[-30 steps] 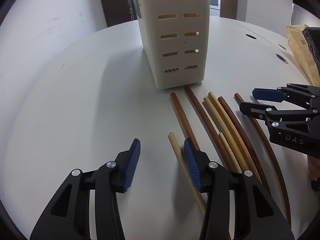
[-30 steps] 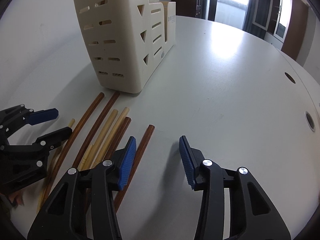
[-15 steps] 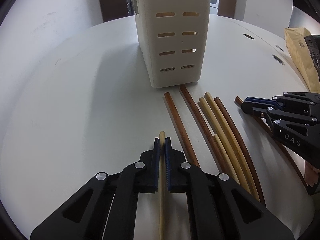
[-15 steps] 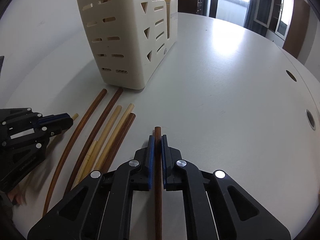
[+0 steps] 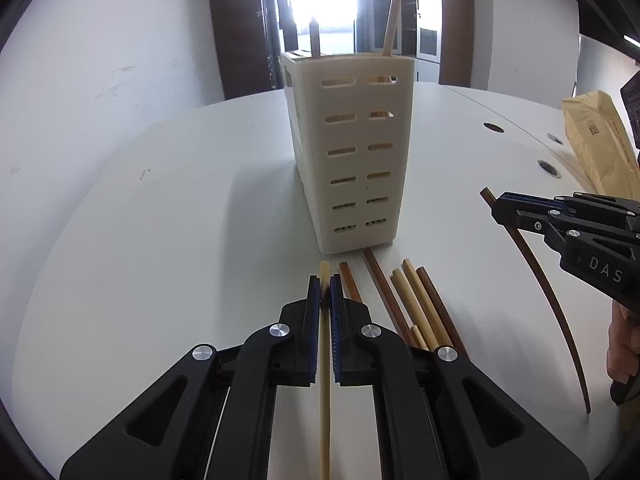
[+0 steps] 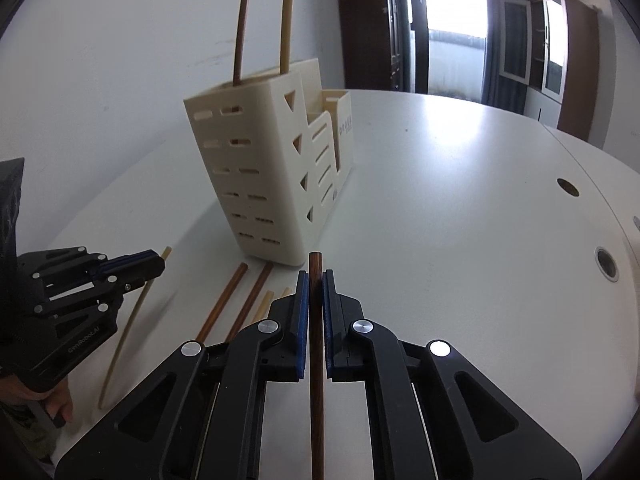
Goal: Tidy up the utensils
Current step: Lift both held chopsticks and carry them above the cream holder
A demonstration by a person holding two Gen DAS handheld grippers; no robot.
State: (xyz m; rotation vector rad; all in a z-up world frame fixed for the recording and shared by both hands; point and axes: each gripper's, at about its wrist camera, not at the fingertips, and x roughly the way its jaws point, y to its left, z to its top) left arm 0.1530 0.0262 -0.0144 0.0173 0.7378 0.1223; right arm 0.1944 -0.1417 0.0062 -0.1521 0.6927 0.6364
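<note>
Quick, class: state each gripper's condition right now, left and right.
Left gripper: shut on a light chopstick.
Right gripper: shut on a dark brown chopstick.

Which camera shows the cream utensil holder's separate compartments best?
The right wrist view: it sees the utensil holder from a corner, showing its stepped side and lower compartments behind. The left wrist view shows only the slotted end wall.

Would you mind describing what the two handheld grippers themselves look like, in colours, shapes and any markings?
Both are matte black plastic with angular, cut-out linkage arms and round silver screw heads. Each finger ends in a ribbed blue pad. The left gripper shows pale lettering reading GenRoboLAI on its side in the right wrist view; the right gripper shows the letters DAS in the left wrist view. No cables or sleeves are visible.
</note>
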